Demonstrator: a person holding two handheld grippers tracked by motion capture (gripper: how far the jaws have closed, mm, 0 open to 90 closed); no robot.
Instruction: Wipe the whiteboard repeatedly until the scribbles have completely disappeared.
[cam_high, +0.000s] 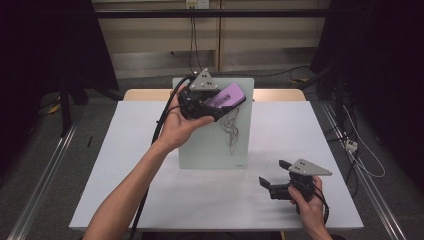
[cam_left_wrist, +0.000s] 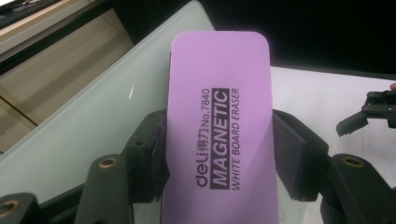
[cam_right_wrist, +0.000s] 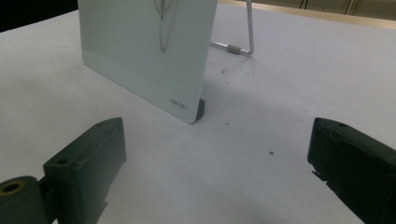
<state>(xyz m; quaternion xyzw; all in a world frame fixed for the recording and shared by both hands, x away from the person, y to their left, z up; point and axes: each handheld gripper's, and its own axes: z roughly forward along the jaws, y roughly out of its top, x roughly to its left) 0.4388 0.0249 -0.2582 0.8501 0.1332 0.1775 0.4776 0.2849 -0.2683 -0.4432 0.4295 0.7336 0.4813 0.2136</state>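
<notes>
eraser (cam_left_wrist: 219, 126): purple, oblong with rounded corners, printed "magnetic white board eraser" lengthwise on its face. clamped across its short width between the two black jaws of the left gripper (cam_left_wrist: 219, 163), pads pressing on both long edges; the jaws are closed on it. long axis runs straight out from the gripper, in line with the jaws, with most of its length projecting past the fingertips. in the high view the eraser (cam_high: 226, 96) points up and to the right, its far end over the upper right corner of the whiteboard (cam_high: 200, 145); whether it touches the board cannot be told.

left gripper (cam_high: 207, 107): held in the left hand (cam_high: 175, 125), raised over the top part of the board.

whiteboard: pale glass panel, propped at a slant on a wire stand (cam_right_wrist: 243, 46), near the middle of the table (cam_high: 125, 165). a thin dark scribble (cam_high: 231, 131) sits on its right half, below the eraser.

right gripper (cam_high: 274, 176): resting low on the table near its front right, well apart from the board, held in the right hand (cam_high: 307, 205). jaws stand wide apart with nothing between them, pointing towards the board's lower corner (cam_right_wrist: 194, 112).
</notes>
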